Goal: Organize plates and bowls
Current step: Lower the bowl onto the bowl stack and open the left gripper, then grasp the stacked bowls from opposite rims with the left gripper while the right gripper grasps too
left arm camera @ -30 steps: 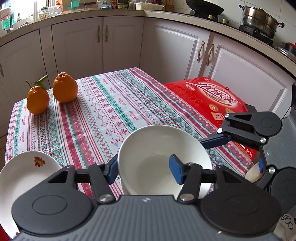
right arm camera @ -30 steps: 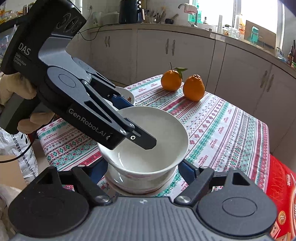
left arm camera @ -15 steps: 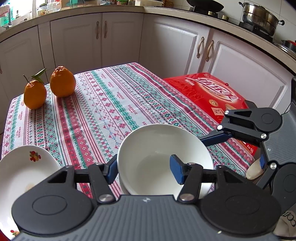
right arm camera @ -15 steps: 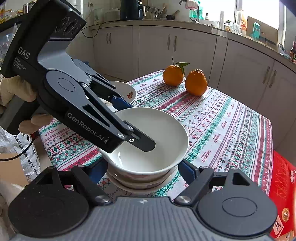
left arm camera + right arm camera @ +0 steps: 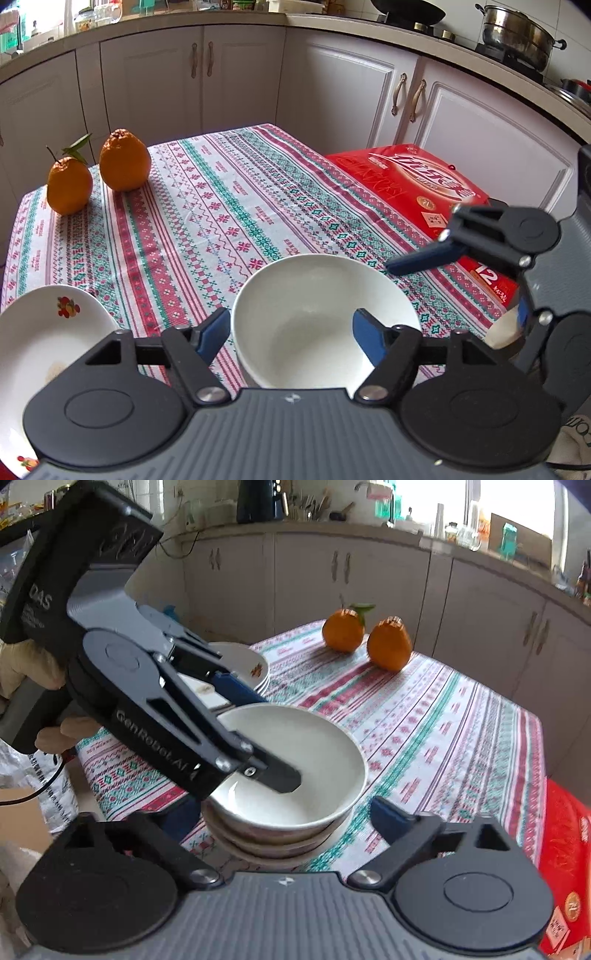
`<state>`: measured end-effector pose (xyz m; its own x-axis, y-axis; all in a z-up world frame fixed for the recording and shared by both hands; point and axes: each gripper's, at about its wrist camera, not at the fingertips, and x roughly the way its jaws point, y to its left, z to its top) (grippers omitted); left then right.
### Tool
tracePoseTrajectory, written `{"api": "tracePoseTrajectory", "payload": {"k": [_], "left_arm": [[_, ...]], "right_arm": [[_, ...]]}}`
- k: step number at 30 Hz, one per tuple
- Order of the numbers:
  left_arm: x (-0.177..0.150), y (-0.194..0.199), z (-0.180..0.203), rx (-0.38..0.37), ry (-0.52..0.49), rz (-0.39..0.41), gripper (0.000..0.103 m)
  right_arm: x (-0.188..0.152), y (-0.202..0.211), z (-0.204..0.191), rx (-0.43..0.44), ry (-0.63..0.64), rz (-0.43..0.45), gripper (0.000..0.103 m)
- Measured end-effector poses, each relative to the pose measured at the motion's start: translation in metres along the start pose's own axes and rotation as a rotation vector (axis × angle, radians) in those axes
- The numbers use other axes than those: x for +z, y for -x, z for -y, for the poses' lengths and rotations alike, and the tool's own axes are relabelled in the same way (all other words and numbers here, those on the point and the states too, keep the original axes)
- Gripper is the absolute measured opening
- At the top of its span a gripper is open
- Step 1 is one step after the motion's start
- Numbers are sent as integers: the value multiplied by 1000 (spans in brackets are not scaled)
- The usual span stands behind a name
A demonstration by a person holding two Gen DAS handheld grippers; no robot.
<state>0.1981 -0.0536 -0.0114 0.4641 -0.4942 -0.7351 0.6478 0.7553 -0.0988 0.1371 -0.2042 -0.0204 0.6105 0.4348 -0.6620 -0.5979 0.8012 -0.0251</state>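
The white bowl [image 5: 321, 317] sits on top of a stack of bowls [image 5: 273, 842] near the front edge of the patterned tablecloth [image 5: 207, 221]. The left gripper [image 5: 290, 332] straddles the bowl's near rim, one blue finger outside the wall and the other inside the hollow; its jaws are opening and neither pad presses on the rim. The right gripper [image 5: 284, 819] has the stack between its fingers, jaws opening wide, both pads clear of the bowls. The right wrist view alone shows that the bowl is nested on others, and shows a gloved hand [image 5: 29, 668] bearing the left tool. It also reveals the flowered plates [image 5: 243, 664] as a stack beyond the bowl, where the left wrist view shows only the top one. Two oranges [image 5: 96, 173] stand at the far corner, a red box [image 5: 424, 184] beside the table.
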Motion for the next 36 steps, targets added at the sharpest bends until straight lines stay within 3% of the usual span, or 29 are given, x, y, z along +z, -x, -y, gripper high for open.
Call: {"api": "tracePoseTrajectory", "payload": {"k": [5,15,20,25,36], "left_arm": [[0,12,-4,15,8,30,83],[-22,59,0,34,-58,102,92],[-45,61,9,38,-126,54,93],[-61,35,13,35,-151,-16,93],[-63,-10,9,-18,-233,-95,92]], "right_arm": [[-1,8,2,-5,17,9,103],[-11,20,2,-11,81,-19,103],[-18,14,-1,-13,142,-71,103],[-23,-3,2,-16,164,-119,103],[-17,-34,5,18,231,-173,103]]}}
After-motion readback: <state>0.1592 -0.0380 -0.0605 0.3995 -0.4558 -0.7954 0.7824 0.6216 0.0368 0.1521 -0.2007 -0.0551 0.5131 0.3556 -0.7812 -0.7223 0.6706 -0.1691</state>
